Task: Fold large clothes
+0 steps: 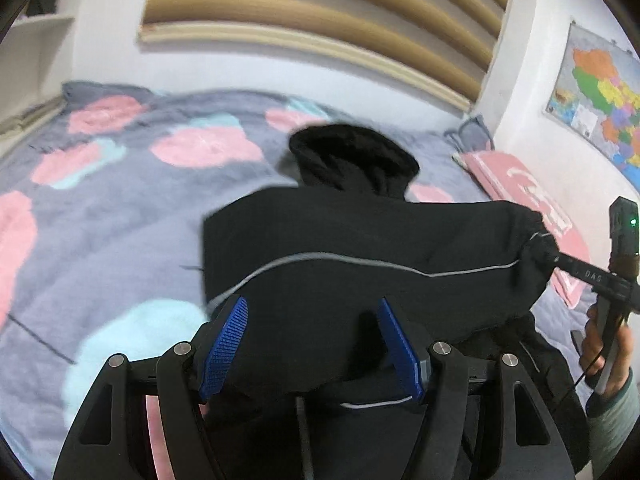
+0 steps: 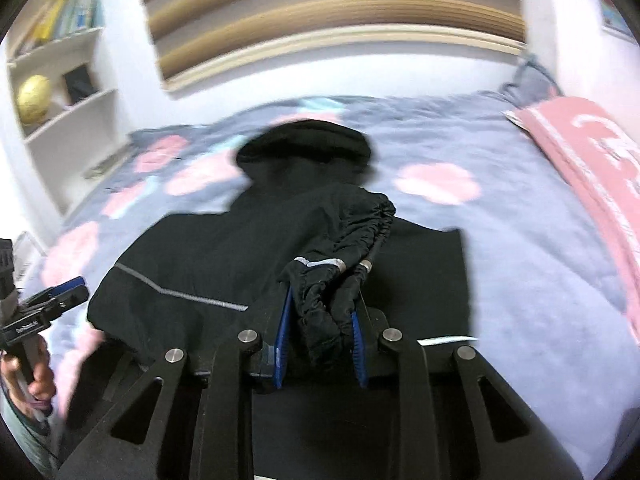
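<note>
Right wrist view: right gripper at lower centre, blue pads clamped on bunched elastic cuff of black jacket, sleeve lifted above garment's body. Left wrist view: left gripper at bottom centre, pads spread wide, nothing between, hovering over jacket. Jacket spread mid-frame on grey flowered bedspread, hood toward headboard. Pink pillow at right edge.

A home bedroom: a bed under a grey quilt with pink flowers fills the room, a pink pillow at two o'clock, a wall map beyond it, and a bookshelf at ten o'clock.
</note>
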The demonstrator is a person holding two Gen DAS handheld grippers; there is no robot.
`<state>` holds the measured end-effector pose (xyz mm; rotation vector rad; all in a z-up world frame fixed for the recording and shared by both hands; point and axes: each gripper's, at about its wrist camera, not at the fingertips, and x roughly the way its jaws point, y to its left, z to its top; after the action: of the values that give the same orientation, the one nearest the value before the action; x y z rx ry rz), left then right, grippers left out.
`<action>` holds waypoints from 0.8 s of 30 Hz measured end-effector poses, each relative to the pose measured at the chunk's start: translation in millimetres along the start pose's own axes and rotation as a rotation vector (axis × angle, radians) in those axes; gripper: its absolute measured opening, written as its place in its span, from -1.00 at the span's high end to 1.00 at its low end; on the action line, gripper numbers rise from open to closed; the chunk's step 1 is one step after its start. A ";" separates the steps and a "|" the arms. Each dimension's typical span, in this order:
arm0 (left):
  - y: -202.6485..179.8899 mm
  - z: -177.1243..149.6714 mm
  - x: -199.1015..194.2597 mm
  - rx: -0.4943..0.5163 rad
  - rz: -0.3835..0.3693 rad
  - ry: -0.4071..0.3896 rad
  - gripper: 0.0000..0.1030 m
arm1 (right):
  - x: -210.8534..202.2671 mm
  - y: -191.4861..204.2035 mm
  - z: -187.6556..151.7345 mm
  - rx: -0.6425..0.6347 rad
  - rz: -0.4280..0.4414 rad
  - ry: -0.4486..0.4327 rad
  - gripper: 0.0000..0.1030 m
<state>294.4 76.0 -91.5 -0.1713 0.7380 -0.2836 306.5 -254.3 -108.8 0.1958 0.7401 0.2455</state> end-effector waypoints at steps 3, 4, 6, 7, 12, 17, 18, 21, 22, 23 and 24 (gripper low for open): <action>-10.4 -11.1 45.5 0.000 -0.005 0.116 -0.34 | 21.4 -37.3 -14.7 0.044 -0.027 0.077 0.42; -10.9 -16.2 57.6 0.001 0.011 0.151 -0.34 | 31.1 -47.2 -21.5 0.060 -0.030 0.106 0.41; -12.6 -27.5 83.2 0.017 0.073 0.211 -0.34 | 54.3 -65.7 -41.1 0.101 -0.030 0.168 0.38; -16.3 -31.3 87.1 0.048 0.101 0.202 -0.34 | 65.8 -74.2 -52.2 0.123 -0.027 0.198 0.38; -23.5 -28.0 75.7 0.092 0.164 0.213 -0.34 | 61.2 -91.9 -64.3 0.193 0.017 0.207 0.29; -22.4 -11.6 21.1 0.029 0.123 0.111 -0.34 | -2.9 -71.8 -38.8 0.143 -0.044 0.079 -0.03; -25.7 -8.5 14.6 0.030 0.121 0.095 -0.34 | -13.6 -63.6 -31.4 0.117 -0.056 0.051 -0.06; -42.9 4.5 4.7 0.045 0.101 0.056 -0.35 | -20.8 -37.8 -19.7 0.053 -0.054 0.028 -0.33; -47.2 7.1 7.7 0.051 0.095 0.056 -0.35 | -13.4 -29.0 -19.0 0.028 -0.054 0.038 -0.33; -50.6 7.6 17.6 0.057 0.087 0.072 -0.35 | -1.8 -22.2 -20.6 0.007 -0.063 0.059 -0.33; -50.6 7.5 29.7 0.055 0.085 0.093 -0.35 | 9.5 -18.9 -24.7 -0.006 -0.074 0.079 -0.33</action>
<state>310.6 19.2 -92.2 -0.0748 0.8268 -0.2321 299.1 -267.4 -137.6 0.1534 0.8234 0.1858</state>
